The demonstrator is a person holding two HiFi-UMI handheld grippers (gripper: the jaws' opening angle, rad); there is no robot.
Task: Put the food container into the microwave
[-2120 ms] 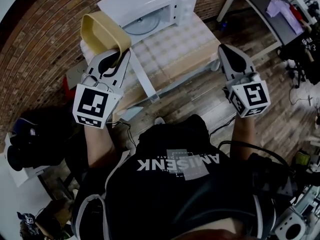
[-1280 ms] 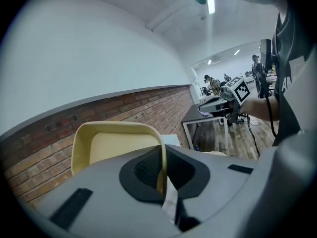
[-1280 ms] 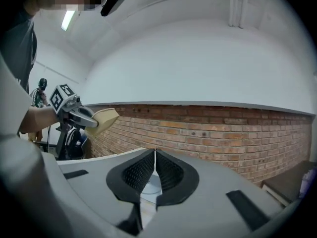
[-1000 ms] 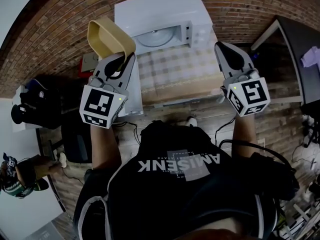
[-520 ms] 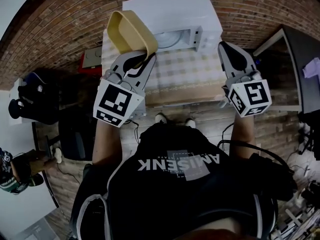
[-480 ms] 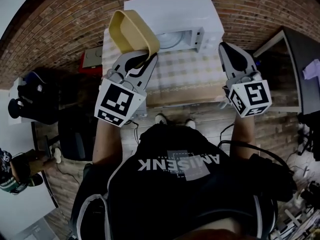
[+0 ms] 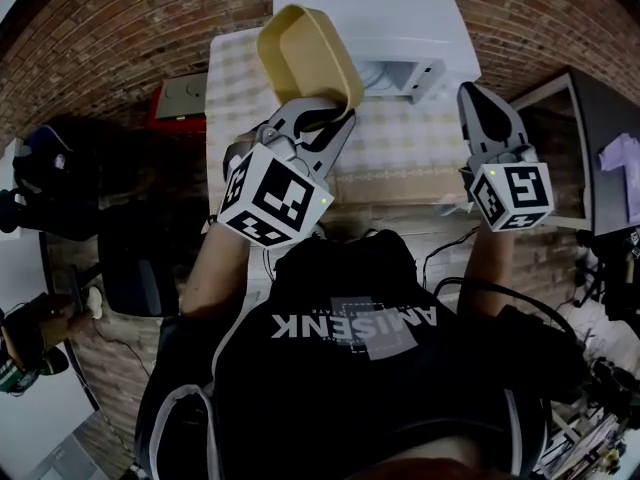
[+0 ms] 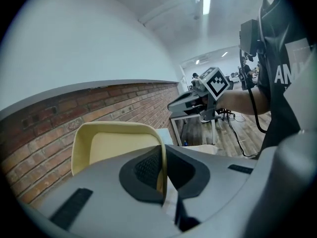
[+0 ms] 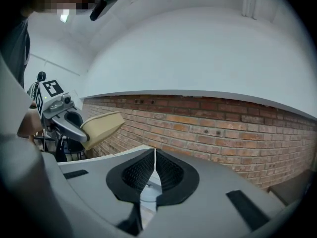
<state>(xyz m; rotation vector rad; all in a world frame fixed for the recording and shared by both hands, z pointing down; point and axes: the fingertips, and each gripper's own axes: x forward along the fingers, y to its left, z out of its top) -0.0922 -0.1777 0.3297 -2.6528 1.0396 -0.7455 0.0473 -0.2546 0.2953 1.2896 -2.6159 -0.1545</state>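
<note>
- Gripping one side wall of the food container [image 7: 305, 58], the left tongs [image 7: 325, 116] are clenched on its rim, with one jaw inside and one outside. The container is held in the air, tilted, just in front of the microwave [image 7: 400, 13] and across the left part of its front.
- The container is seen to be pale yellow with rounded corners, and nothing is seen inside it. It is judged to be light, fairly stiff plastic and smooth enough to slip. A pinch on the thin wall is judged enough while it is empty, though some pivoting in the pinch may be expected.
- The microwave is set at the back of the checked surface [image 7: 400, 148], against the brick wall [image 7: 130, 38]. Its cavity is largely hidden behind the container, and only a bit of a glass turntable [image 7: 372, 70] can be made out, so its contents cannot be fully told.
- Right of the microwave's front, the right tongs [image 7: 480, 98] are held over the surface's edge, with jaws pressed together on nothing.
</note>
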